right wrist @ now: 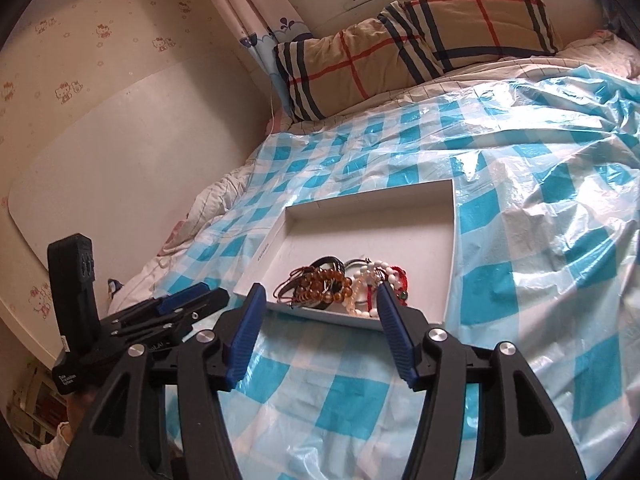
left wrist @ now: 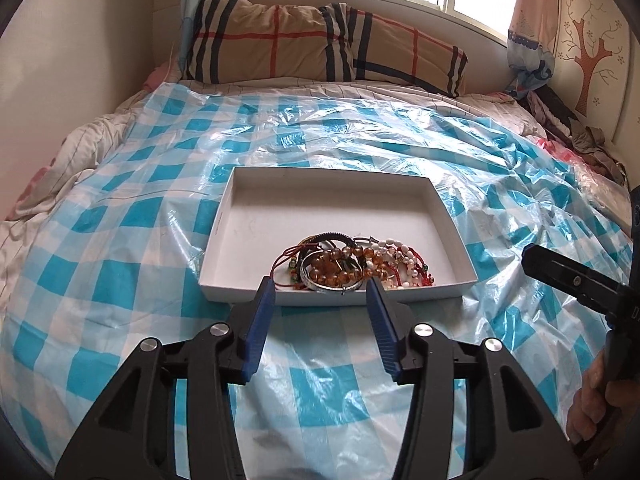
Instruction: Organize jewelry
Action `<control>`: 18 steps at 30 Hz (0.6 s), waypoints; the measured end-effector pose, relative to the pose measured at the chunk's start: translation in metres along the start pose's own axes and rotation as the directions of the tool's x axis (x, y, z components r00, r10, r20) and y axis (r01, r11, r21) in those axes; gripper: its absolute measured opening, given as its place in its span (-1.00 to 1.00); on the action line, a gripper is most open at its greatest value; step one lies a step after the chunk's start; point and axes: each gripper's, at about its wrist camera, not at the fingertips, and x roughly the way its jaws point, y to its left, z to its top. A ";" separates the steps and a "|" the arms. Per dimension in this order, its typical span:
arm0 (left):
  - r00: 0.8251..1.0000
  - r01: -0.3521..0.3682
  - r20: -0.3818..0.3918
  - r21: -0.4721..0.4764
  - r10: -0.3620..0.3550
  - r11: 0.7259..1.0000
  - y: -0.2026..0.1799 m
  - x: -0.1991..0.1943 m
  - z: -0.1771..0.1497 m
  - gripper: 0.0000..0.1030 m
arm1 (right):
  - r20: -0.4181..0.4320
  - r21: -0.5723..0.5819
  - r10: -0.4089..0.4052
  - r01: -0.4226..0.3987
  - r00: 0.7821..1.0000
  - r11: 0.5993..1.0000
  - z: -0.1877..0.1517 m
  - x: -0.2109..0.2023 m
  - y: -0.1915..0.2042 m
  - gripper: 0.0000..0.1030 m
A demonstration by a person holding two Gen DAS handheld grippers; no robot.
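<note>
Jewelry [left wrist: 344, 266] heaped in white box [left wrist: 248, 216]; both jaws wide, empty; box-edge print unreadable.

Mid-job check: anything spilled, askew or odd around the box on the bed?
Nothing spilled. The jewelry lies in one tangled heap at the near edge of the white box; the rest of the box is bare. Both the left gripper and right gripper are open, holding nothing.

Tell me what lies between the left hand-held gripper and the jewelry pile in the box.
In the left wrist view, only the white box's near wall separates the open left hand-held gripper from the jewelry pile; nothing else lies there.
</note>
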 end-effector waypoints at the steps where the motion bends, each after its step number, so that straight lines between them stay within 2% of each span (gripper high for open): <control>1: 1.000 -0.004 0.000 -0.001 0.004 1.000 0.000 -0.007 -0.004 -0.09 | -0.004 -0.017 -0.023 0.023 1.000 1.000 -0.004 -0.008 0.005 0.25; 6: 1.000 -0.011 0.011 -0.030 0.012 0.999 0.001 -0.043 -0.028 0.04 | -0.006 -0.045 -0.102 0.102 0.995 0.994 -0.023 -0.044 0.021 0.26; 14: 1.000 -0.023 0.018 -0.057 0.024 0.998 0.000 -0.091 -0.070 0.13 | -0.004 -0.011 -0.121 0.121 0.993 0.993 -0.064 -0.086 0.041 0.28; 18: 0.999 -0.023 0.037 -0.070 0.025 0.997 0.000 -0.125 -0.088 0.23 | 0.006 -0.008 -0.121 0.121 0.993 0.993 -0.087 -0.111 0.059 0.28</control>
